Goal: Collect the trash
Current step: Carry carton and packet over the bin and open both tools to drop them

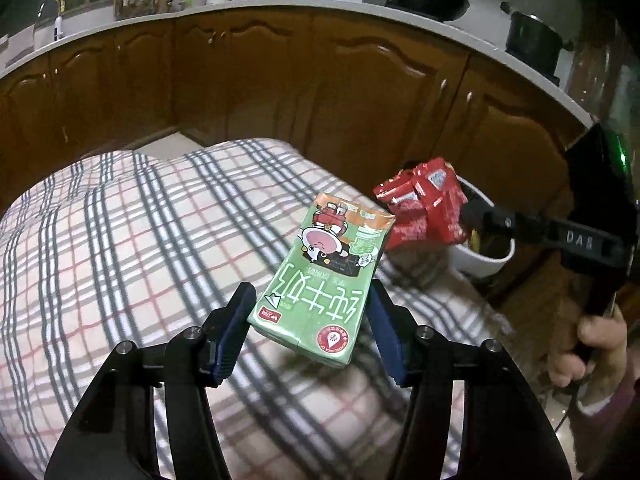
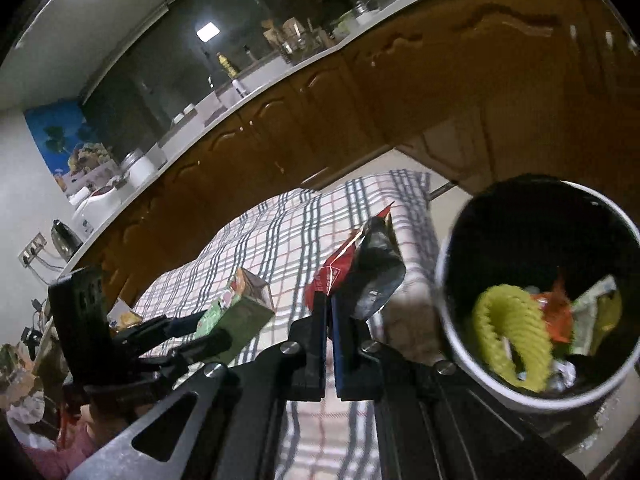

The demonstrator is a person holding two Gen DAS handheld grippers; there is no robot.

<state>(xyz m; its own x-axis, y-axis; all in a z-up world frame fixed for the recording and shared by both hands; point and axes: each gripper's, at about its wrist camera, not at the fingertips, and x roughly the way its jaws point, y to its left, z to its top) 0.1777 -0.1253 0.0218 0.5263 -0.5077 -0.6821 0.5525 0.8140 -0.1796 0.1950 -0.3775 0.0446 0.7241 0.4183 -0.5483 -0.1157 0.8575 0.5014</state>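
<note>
The left gripper squeezed the green milk carton; the right gripper pinched the red wrapper beside the bin.

The left gripper is held out over the near part of the scene, its blue pads set either side of a green carton, which is pinched between them and tilted up to the right. The right gripper is seen at the right, its jaws pressed nearly together on a red wrapper. Its handle is gripped from below by a bare hand at the right edge.
</note>
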